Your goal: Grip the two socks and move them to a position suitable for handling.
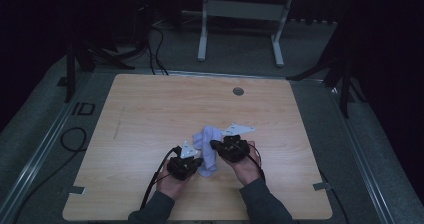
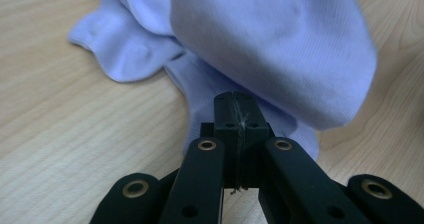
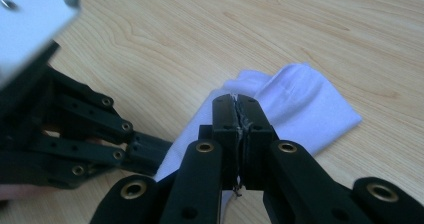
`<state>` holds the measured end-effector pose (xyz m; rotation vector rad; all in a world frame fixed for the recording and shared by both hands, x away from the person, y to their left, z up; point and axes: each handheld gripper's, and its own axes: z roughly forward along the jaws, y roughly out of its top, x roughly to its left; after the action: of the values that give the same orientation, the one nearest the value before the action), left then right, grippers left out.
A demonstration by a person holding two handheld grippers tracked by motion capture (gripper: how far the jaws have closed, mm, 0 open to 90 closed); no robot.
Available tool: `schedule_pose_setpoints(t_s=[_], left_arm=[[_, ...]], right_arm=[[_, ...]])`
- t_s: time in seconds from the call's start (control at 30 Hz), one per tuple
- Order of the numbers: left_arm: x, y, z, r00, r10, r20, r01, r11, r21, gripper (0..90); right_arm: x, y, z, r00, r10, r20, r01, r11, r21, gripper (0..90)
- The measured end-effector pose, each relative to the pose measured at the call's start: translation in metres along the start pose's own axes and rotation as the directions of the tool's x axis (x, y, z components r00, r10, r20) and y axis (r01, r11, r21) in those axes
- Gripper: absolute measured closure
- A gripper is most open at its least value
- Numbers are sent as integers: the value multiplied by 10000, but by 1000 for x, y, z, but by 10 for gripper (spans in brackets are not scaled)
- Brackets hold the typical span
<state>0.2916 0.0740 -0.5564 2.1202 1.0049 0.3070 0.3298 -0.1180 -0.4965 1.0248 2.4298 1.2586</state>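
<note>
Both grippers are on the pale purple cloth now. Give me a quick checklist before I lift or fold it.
1. Left gripper shut at the cloth: ok, though whether fabric sits between the jaws: cannot tell.
2. Right gripper shut at the cloth's edge: ok; real pinch: cannot tell.
3. Cloth flat: not ok, bunched and folded over.
4. Cloth well inside the table edges: ok.
5. Grippers clear of each other: ok, close but apart.

Lab: bare test table [image 1: 150,109], tripod legs [image 1: 345,79], floor cables [image 1: 155,49].
</note>
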Motion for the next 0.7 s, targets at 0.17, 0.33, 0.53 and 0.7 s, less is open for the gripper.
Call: schedule_pose_setpoints(t_s=[0.17,0.33,0.53,0.7], left_arm=[[1,-1,2,10000,41,-55,-39,9992,386,895],[4,-4,-5,9989,429,-214,-413,9968,678,895],[18,-9,-14,9989,172,-427,-138,9968,781,894],[26,-12,-20,9978,69,-655,-6,9955,950,894]], right_arm=[[-2,-1,-5,9999,7,110,-6,10000,-75,878],[-6,-6,-11,9993,-51,384,52,10000,-39,878],[-13,-16,-17,9978,40,661,-45,10000,71,878],[-21,-26,-19,9958,183,897,-205,9995,239,877]])
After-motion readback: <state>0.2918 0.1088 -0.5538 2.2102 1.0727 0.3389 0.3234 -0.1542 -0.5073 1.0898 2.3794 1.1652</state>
